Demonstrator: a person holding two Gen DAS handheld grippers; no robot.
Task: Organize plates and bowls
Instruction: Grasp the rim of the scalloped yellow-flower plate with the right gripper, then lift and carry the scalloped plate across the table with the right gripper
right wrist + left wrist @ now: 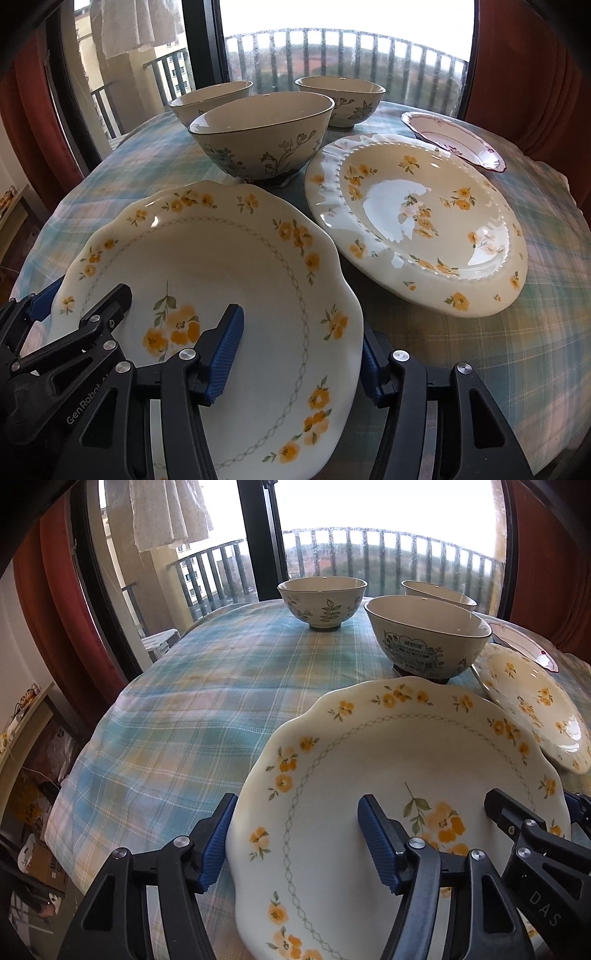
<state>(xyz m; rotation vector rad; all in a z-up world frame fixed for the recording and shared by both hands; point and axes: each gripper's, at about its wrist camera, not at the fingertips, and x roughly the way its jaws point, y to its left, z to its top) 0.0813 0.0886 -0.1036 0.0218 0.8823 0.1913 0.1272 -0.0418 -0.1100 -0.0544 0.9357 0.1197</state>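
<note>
Both tongs straddle opposite rims of the scalloped plate [221, 266]: left tongs [297, 840] and right tongs [301, 354] stand wide, not yet clamped. Next, I judge, comes closing and lifting it onto the beaded plate [417, 221] just beside; the nearest bowl [260, 138] crowds behind, while bare counter [177, 716] lies opposite.

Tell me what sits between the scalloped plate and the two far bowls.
One bowl, standing between the scalloped plate and the far bowls, clearest in the right wrist view.
</note>
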